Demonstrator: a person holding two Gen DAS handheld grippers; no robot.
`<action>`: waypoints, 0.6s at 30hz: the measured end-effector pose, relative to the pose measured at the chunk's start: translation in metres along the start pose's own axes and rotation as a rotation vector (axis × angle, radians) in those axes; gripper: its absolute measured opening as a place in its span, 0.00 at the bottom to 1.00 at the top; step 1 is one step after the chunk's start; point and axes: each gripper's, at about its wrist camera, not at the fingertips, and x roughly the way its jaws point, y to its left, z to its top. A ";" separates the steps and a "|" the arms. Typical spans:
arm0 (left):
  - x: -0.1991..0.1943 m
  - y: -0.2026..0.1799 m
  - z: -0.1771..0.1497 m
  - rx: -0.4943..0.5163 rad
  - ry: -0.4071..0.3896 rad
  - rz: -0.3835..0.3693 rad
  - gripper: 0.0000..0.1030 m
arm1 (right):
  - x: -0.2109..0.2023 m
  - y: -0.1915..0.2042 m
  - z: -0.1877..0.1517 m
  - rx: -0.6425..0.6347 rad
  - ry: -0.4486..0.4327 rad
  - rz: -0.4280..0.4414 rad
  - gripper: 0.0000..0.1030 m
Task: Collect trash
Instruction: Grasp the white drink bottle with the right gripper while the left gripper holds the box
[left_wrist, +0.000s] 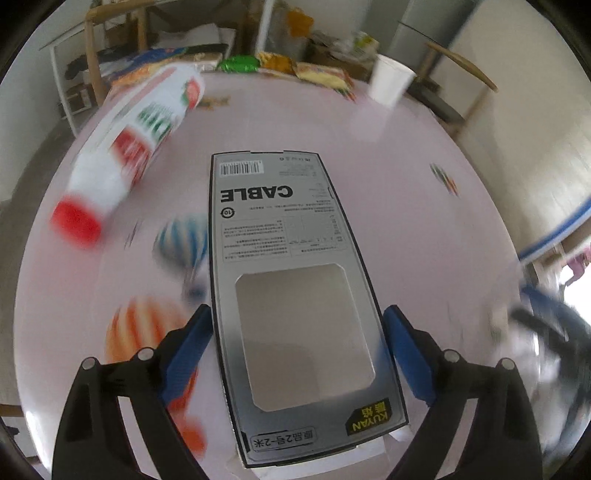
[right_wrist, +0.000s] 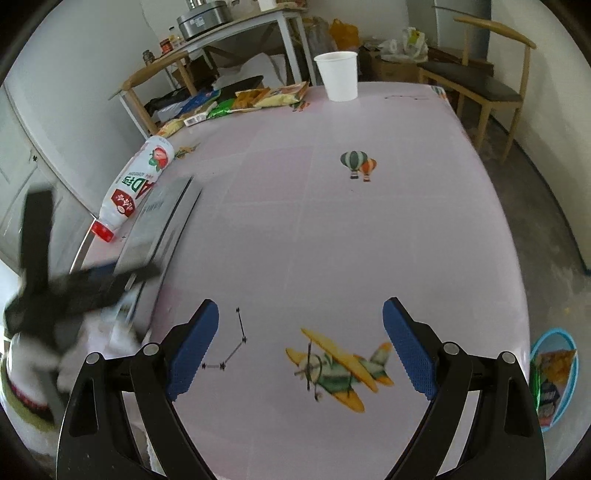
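A grey cable box (left_wrist: 284, 236) printed "CABLE" lies lengthwise between the blue pads of my left gripper (left_wrist: 297, 325). Both pads press on its long edges, and the box stays sharp while the table behind it blurs. In the right wrist view the same box (right_wrist: 162, 221) is tilted up at the table's left edge, with the blurred left gripper (right_wrist: 92, 280) on its near end. My right gripper (right_wrist: 299, 332) is open and empty above the pink tablecloth (right_wrist: 332, 240), near a printed aeroplane. A white drink bottle (left_wrist: 129, 147) with a red cap lies on its side left of the box.
A white paper cup (right_wrist: 338, 75) stands at the table's far edge. Several snack wrappers (right_wrist: 258, 98) lie along the far left edge. A blue basket (right_wrist: 570, 391) holding wrappers sits on the floor at the right. Wooden chairs (right_wrist: 491, 81) stand around the table.
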 end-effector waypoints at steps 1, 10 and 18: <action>-0.007 0.002 -0.013 0.013 0.006 -0.008 0.89 | -0.001 0.000 -0.001 0.003 0.000 0.000 0.84; -0.014 0.014 -0.024 -0.051 -0.013 -0.008 0.94 | -0.002 0.022 0.011 0.033 -0.013 0.026 0.84; -0.016 0.021 -0.025 -0.059 -0.086 -0.016 0.88 | -0.008 0.086 0.066 -0.033 -0.033 0.167 0.84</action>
